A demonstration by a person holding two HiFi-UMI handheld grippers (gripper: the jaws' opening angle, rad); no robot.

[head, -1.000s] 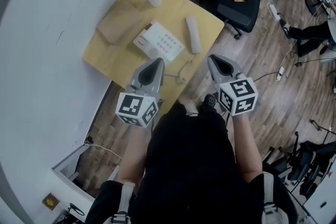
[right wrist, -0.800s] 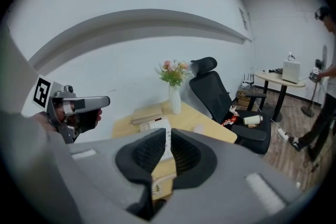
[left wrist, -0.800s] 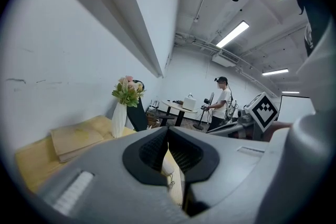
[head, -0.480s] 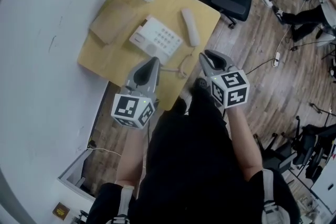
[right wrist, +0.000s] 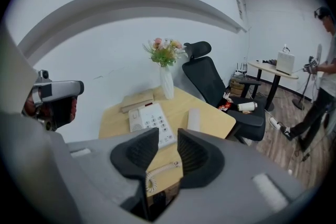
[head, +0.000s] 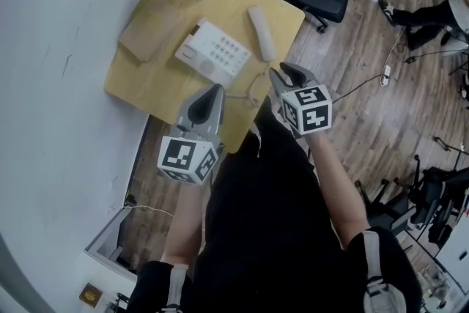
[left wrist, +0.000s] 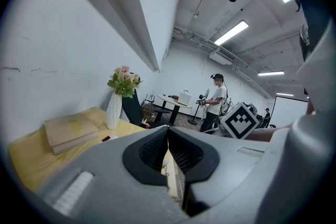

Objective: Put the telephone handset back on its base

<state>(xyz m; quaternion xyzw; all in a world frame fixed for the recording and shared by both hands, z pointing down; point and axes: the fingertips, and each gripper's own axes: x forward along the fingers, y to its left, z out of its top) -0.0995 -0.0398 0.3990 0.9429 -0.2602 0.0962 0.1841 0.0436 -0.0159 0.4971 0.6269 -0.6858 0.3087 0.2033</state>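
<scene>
Two empty grippers mid-frame: my left gripper [head: 213, 90] is closed, my right gripper [head: 283, 72] has just been opening; handset [head: 260, 33] lies right of base [head: 214, 53].

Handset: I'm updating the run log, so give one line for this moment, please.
handset off base, lying beside it on table | right gripper fingers just opening, nothing between | left gripper shut, empty

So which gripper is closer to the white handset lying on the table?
Right. The right gripper hovers just short of the handset; its jaws have just been opening, with nothing between them. The left gripper is farther away, in front of the phone base.
</scene>
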